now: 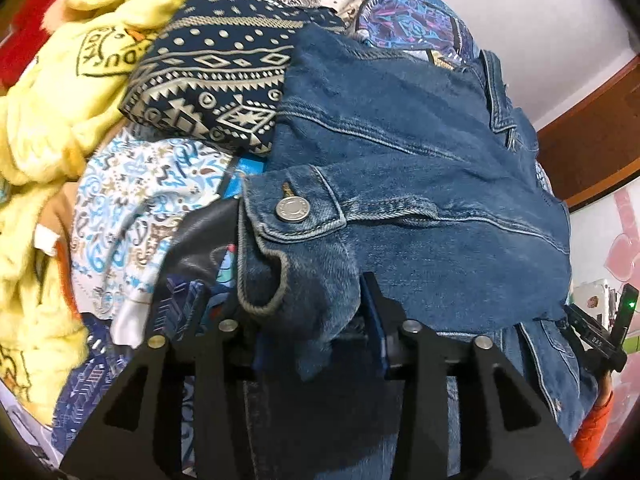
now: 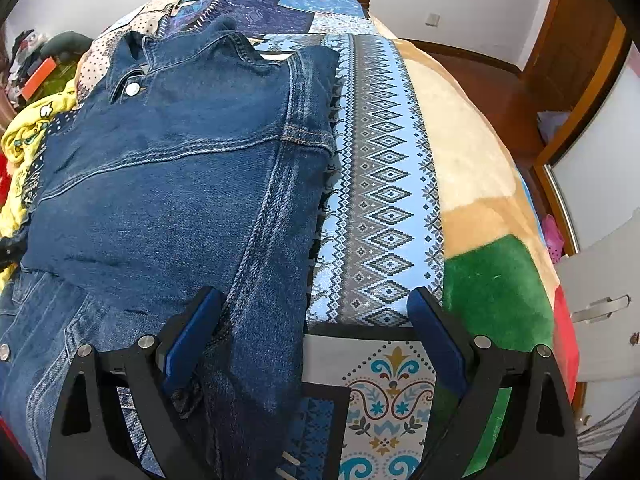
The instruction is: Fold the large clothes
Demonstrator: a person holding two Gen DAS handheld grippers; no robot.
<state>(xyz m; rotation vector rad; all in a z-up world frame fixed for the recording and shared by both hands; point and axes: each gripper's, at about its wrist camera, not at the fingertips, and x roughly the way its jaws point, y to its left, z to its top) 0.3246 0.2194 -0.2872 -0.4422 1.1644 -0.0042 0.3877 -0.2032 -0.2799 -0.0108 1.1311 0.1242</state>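
Left claw (image 1: pixel 316 320) grips the denim jacket (image 2: pixel 168 184) cuff (right claw (image 2: pixel 316 344) wide, empty); lay sleeve flat across the body, seams aligned.

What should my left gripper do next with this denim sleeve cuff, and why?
Probably carry the cuff across onto the denim jacket body and release. The left gripper is shut on the sleeve; the right gripper is open beside it.
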